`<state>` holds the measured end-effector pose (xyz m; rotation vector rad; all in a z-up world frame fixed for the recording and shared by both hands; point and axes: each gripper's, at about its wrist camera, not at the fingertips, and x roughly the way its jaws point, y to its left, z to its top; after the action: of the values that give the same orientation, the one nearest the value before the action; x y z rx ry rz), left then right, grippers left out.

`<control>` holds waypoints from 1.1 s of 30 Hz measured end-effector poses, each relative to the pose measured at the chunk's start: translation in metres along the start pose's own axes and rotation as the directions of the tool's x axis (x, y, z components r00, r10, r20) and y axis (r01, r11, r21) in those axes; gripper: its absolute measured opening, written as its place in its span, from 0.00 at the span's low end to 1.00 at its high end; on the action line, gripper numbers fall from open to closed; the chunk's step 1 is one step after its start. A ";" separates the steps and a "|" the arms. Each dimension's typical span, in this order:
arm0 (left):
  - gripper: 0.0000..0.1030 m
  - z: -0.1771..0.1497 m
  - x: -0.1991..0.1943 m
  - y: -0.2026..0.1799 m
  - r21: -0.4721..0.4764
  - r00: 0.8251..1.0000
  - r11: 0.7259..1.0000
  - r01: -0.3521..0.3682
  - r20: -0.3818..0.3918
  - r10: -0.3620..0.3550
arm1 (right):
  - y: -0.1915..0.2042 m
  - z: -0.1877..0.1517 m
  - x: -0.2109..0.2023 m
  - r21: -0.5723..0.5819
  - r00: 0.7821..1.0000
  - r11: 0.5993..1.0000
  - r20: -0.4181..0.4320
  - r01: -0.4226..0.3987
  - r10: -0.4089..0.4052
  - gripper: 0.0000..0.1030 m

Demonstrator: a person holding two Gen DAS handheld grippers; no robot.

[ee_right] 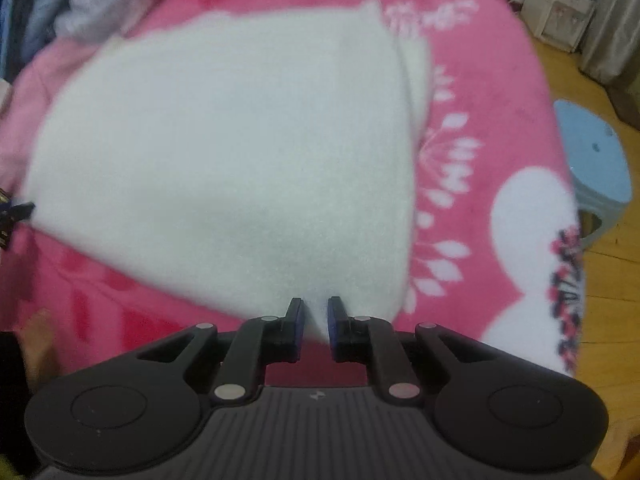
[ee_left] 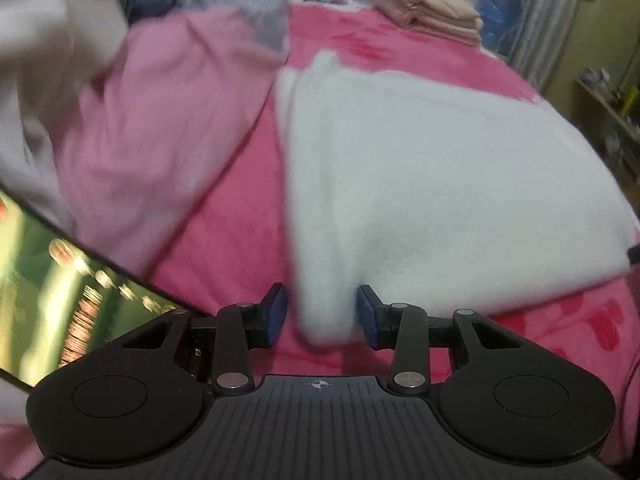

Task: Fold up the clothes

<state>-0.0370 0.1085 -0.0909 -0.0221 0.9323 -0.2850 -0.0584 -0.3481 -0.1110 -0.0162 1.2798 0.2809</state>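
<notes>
1. Left wrist: left gripper (ee_left: 322,316) jaws partly apart, straddling the near corner of the white garment (ee_left: 440,184) lying on the pink bed (ee_left: 240,240); pink clothes (ee_left: 152,120) just left, folded stack (ee_left: 428,6) at far edge.
2. Right wrist: right gripper (ee_right: 316,326) jaws narrow, pinching the garment's near edge; blue stool (ee_right: 596,156) beside bed.
</notes>
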 end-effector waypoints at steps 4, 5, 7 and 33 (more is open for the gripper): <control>0.37 0.006 -0.029 0.003 0.028 1.000 1.000 -0.012 0.000 0.012 | 0.007 0.007 -0.035 -0.026 0.999 0.999 0.021 0.037 -0.036 0.13; 0.37 0.007 -0.039 0.004 0.037 1.000 0.999 -0.022 0.010 0.021 | 0.012 0.006 -0.049 -0.042 0.998 0.998 0.044 0.042 -0.040 0.13; 0.36 0.010 -0.054 0.002 0.053 0.999 0.998 -0.028 0.048 0.025 | 0.021 0.006 -0.071 -0.051 0.995 0.998 0.099 0.031 -0.026 0.13; 0.57 0.041 0.027 -0.070 0.239 0.997 0.971 0.005 0.075 -0.024 | 0.088 0.049 0.020 -0.008 0.952 0.998 0.299 0.069 -0.064 0.46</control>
<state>-0.0053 0.0305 -0.0780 0.1805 0.8163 -0.4059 -0.0258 -0.2506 -0.1031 -0.0313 0.9738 0.2271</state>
